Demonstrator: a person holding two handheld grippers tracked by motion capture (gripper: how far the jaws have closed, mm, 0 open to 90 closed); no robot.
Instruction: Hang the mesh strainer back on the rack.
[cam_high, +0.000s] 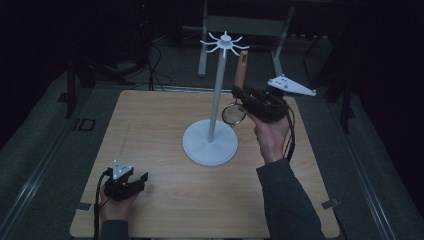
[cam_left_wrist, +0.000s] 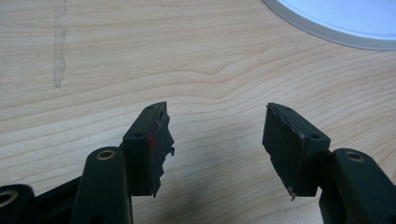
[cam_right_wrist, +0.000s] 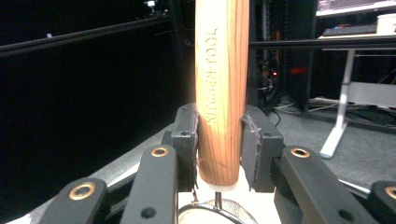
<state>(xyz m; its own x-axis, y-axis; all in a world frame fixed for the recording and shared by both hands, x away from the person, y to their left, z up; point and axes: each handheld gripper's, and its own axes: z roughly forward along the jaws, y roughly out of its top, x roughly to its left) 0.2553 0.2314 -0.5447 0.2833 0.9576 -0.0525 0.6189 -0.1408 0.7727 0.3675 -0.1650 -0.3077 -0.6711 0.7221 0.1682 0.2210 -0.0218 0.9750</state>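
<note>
Left gripper (cam_high: 141, 181): low at about 8 o'clock on the worktop (cam_high: 165, 115), held in the person's left hand (cam_high: 116, 205); the grey three-cornered plate sits on top and a cable trails off toward the near edge; in the left gripper view its jaws stand wide apart with bare wood grain between them and nothing held

Worktop: pale wood, rounded corners; a faint scuff line (cam_left_wrist: 58, 51) runs across the grain at 10 o'clock in the left gripper view

Stand (cam_high: 210, 142): white, just past the worktop's centre toward 12 o'clock; a round flat base, a thin upright pole, and a ring of short spokes (cam_high: 224, 42) at the top; an arc of the base rim (cam_left_wrist: 336, 23) shows at 1 o'clock in the left gripper view

Strainer (cam_high: 240, 70): a small kitchen strainer with a wooden handle, held upright in the air at 3 o'clock of the pole; the handle points up, reaching near the spokes, and the round wire bowl (cam_high: 233, 113) hangs below, just beside the pole; the handle (cam_right_wrist: 222, 88) carries the words KITCHEN TOOL

Right gripper (cam_high: 239, 94): raised above the worktop at about 2 o'clock, in the person's right hand (cam_high: 272, 132); its jaws are clamped on the lower end of the wooden handle, one pad on each side; the rim of the bowl (cam_right_wrist: 217, 205) shows just beneath them
</note>
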